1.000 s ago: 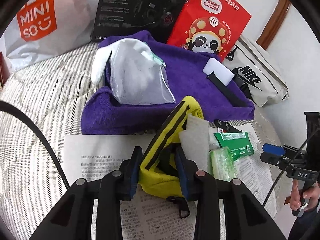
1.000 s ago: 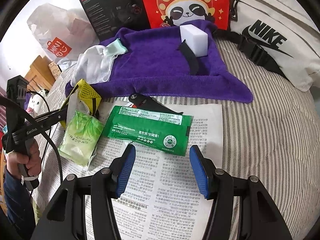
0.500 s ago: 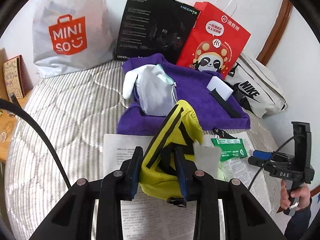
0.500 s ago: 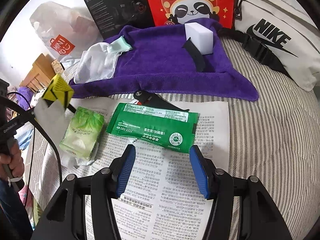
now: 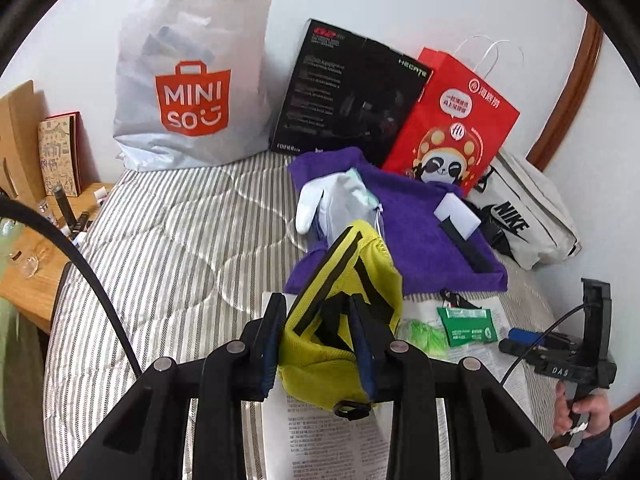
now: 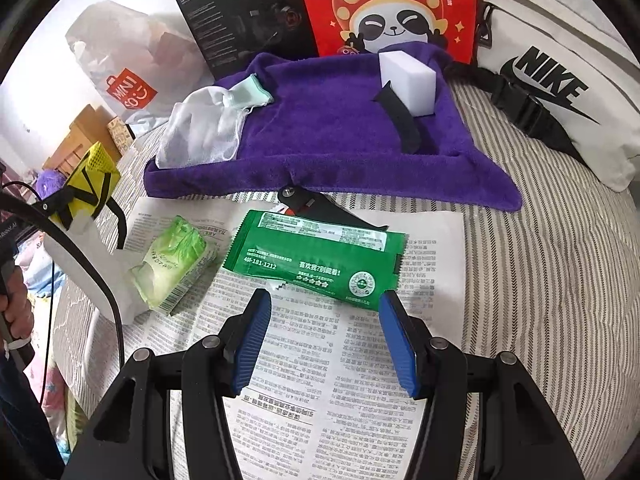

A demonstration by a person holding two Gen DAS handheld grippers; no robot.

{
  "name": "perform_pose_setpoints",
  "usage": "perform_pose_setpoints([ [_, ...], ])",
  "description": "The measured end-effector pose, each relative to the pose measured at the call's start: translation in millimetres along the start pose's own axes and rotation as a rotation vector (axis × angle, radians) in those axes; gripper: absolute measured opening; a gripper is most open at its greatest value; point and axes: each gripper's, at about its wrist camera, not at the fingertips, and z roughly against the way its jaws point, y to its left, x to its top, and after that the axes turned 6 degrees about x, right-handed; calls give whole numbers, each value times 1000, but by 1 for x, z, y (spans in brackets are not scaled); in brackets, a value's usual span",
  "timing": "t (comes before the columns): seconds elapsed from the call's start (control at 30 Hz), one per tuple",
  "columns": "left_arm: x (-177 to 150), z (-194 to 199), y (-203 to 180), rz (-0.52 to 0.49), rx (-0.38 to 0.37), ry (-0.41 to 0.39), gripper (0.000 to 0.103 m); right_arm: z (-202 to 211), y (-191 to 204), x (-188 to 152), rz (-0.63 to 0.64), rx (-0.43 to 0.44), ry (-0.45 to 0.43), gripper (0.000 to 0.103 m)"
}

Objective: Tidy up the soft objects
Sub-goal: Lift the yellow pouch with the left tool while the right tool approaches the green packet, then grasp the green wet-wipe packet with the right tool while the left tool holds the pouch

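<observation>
My left gripper (image 5: 316, 336) is shut on a yellow mesh pouch (image 5: 344, 288) with black straps and holds it up above the newspaper (image 5: 472, 364). The pouch also shows at the left of the right wrist view (image 6: 90, 184). My right gripper (image 6: 324, 332) is open and empty, low over the newspaper (image 6: 320, 400), just short of a green sachet (image 6: 316, 256). A green tissue pack (image 6: 172, 264) lies left of the sachet. A purple towel (image 6: 332, 144) behind carries a white mesh bag (image 6: 204, 132), a white sponge block (image 6: 408, 80) and a black strap (image 6: 400, 120).
Along the wall stand a Miniso bag (image 5: 188, 92), a black box (image 5: 352, 96), a red panda bag (image 5: 452, 128) and a white Nike bag (image 5: 528, 216). A black clip (image 6: 316, 204) lies at the towel's front edge. A wooden side table (image 5: 44, 232) stands left of the striped bed (image 5: 160, 248).
My left gripper has risen and pulled back with the yellow pouch, lifting it off the newspaper. The white sheet beside the pouch stayed on the bed. My right gripper has barely moved.
</observation>
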Motion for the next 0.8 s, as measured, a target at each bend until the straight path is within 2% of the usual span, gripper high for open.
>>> perform_pose_setpoints([
  [0.2,11,4,-3,5,-33,-17,29,-1,6,0,15,1,4,56],
  [0.4,24,8,-6,-11,-19,-31,29,-4,4,6,13,0,-1,56],
  [0.47,26,8,-5,0,-24,-29,29,-9,2,8,10,-15,2,59],
  [0.67,21,3,-8,27,-100,-6,29,-23,-2,12,10,-31,19,67],
  [0.73,20,-1,-7,54,-136,7,29,-27,-1,13,20,-25,25,75],
  [0.8,18,-7,-8,66,-150,23,29,-32,2,15,37,-32,31,78],
])
